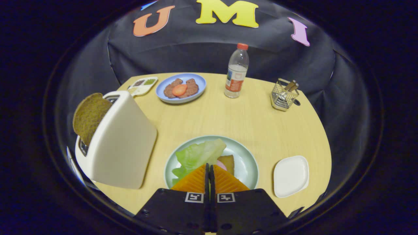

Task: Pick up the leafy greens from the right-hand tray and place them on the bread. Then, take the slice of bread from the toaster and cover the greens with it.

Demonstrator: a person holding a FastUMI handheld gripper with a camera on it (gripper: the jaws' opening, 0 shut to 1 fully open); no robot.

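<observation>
My gripper (209, 166) hangs over the near side of a pale green plate (246, 163), its orange fingers (196, 179) pressed together with nothing visible between them. On the plate the leafy greens (197, 155) lie just ahead and left of the fingertips, partly under the left finger. A brown bread slice (228, 162) and a bit of something pink (221, 164) peek out beside the greens, right of the tips. To the left stands a white toaster (122, 143), with a dark bread slice (88, 116) sticking out of its slot.
A small white square tray (290, 176) sits right of the plate. Farther back are a blue plate (199, 81) with patties and a tomato slice, a small seasoning tray (142, 85), a water bottle (236, 71) and a wire basket (284, 96) with utensils.
</observation>
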